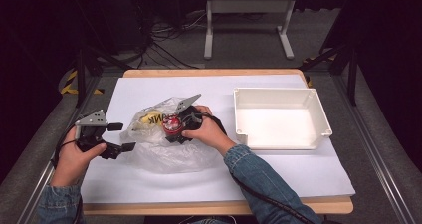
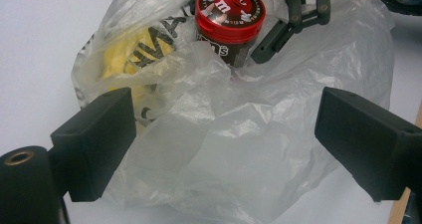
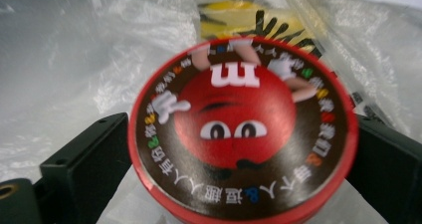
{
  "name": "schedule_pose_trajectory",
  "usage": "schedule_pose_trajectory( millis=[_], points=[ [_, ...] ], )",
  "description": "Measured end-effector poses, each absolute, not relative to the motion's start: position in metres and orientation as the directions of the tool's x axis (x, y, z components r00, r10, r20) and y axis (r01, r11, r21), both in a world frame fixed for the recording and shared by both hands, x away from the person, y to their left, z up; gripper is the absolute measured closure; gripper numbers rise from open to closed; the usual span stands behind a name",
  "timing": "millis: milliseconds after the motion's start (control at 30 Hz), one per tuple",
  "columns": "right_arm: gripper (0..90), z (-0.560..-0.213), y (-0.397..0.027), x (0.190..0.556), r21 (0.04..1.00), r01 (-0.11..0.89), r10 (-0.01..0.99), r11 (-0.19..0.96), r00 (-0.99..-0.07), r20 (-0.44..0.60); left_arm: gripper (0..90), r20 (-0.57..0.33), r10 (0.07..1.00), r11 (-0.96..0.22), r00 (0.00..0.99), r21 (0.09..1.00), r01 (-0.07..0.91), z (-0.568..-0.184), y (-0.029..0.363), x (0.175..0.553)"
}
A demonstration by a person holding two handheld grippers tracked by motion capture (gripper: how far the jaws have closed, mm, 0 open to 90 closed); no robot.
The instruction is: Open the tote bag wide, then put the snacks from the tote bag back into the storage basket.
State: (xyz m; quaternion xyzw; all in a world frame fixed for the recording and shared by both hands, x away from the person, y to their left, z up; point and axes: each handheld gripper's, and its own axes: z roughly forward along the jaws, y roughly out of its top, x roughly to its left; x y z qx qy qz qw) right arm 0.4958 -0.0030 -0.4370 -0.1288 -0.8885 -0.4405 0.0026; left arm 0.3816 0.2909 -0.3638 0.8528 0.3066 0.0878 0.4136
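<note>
Lifting the candy jar out of the bag

Gripping the candy jar from both sides, the right gripper has its jaws pressed against the jar just under the red lid. The jar stands upright at the mouth of the clear plastic bag, with its long axis vertical and a yellow packet beside it in the bag. The left gripper waits at the left edge of the bag, its jaws spread and holding nothing. The white tray lies to the right of the jar, on the bench. So the right hand is clearly nearer, and I think the jar should go up first, then to the right.
</note>
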Motion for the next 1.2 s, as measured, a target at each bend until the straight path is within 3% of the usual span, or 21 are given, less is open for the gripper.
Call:
schedule_pose_trajectory(
  millis=[300, 567, 1000, 1200],
  points=[
    [6.6, -0.445, -0.002, 0.495, 0.778, 0.23, 0.234, 0.584, -0.966, 0.11, 10.1, -0.107, 0.598, -0.464, 0.794, 0.762, 0.452, -0.365, 0.293, 0.384],
    [22.3, -0.431, -0.006, 0.491, 0.793, 0.174, 0.227, 0.584, -0.973, 0.046, 10.0, -0.131, 0.616, -0.427, 0.777, 0.773, 0.469, -0.361, 0.297, 0.389],
    [22.8, -0.416, -0.002, 0.484, 0.776, 0.13, 0.196, 0.617, -0.981, 0.008, 8.6, -0.134, 0.603, -0.43, 0.787, 0.776, 0.462, -0.363, 0.296, 0.393],
    [22.7, -0.392, -0.002, 0.48, 0.785, 0.123, 0.176, 0.607, -0.984, 0.018, 8.7, -0.153, 0.621, -0.403, 0.769, 0.779, 0.48, -0.363, 0.299, 0.393]
  ],
)
